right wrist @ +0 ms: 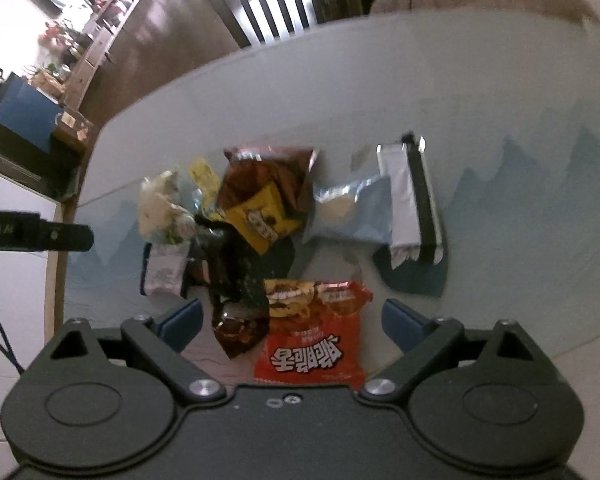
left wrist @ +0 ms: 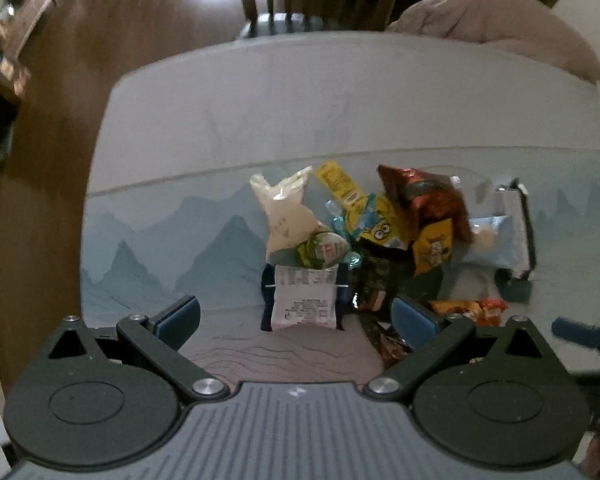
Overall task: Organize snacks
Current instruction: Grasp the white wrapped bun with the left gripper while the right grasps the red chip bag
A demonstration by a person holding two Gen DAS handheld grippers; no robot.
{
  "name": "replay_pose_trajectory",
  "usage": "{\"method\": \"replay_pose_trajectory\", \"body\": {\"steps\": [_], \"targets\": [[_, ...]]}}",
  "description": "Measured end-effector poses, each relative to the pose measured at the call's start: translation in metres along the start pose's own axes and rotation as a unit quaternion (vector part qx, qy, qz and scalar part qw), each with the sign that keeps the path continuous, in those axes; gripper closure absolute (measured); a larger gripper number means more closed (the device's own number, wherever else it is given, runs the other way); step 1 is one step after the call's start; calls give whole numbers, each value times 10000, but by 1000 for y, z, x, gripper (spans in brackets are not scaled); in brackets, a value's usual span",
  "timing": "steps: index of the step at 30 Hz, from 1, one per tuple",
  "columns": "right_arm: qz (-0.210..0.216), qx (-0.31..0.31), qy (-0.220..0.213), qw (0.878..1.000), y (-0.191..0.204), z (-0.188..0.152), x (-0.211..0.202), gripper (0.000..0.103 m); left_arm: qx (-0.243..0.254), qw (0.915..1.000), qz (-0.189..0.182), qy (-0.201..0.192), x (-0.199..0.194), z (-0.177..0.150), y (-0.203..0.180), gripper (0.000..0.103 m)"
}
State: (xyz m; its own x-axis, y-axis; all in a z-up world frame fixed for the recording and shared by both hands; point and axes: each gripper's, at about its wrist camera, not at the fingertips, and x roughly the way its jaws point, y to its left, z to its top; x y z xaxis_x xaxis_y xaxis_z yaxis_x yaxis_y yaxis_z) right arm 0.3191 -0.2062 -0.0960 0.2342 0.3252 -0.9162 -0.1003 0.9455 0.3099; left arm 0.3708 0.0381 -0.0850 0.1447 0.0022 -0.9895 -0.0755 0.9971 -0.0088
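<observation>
A heap of snack packets lies on the table [left wrist: 300, 120]. In the left wrist view it holds a white bag [left wrist: 288, 208], a yellow sachet [left wrist: 340, 188], a brown-red bag [left wrist: 424, 196], a light blue packet [left wrist: 492, 240] and a white packet with dark blue edges [left wrist: 304, 296]. My left gripper [left wrist: 296, 318] hangs open just above the near side of that white packet, touching nothing. In the right wrist view my right gripper [right wrist: 292, 324] stands open over a red bag with white lettering [right wrist: 312, 340] and a dark brown packet [right wrist: 240, 328]; its pads [right wrist: 180, 324] are clear of both.
The tablecloth [right wrist: 500, 120] is pale blue with a mountain print. A silver and black packet [right wrist: 412, 196] lies at the heap's right. A slatted chair [right wrist: 276, 4] and a pinkish cushion [left wrist: 500, 20] stand at the far edge. Wooden floor [left wrist: 80, 80] lies beyond the left edge.
</observation>
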Motion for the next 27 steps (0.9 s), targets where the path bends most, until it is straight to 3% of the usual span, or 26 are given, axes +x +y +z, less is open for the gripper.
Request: {"method": "replay_pose_trajectory", "body": {"steps": [12, 27], "targets": [[-299, 61, 520, 9982, -7, -1, 57, 9, 46, 9948, 118, 1007, 92, 16, -3, 1], [-526, -81, 739, 9958, -2, -1, 86, 12, 391, 9847, 378, 1657, 136, 37, -18, 1]]}}
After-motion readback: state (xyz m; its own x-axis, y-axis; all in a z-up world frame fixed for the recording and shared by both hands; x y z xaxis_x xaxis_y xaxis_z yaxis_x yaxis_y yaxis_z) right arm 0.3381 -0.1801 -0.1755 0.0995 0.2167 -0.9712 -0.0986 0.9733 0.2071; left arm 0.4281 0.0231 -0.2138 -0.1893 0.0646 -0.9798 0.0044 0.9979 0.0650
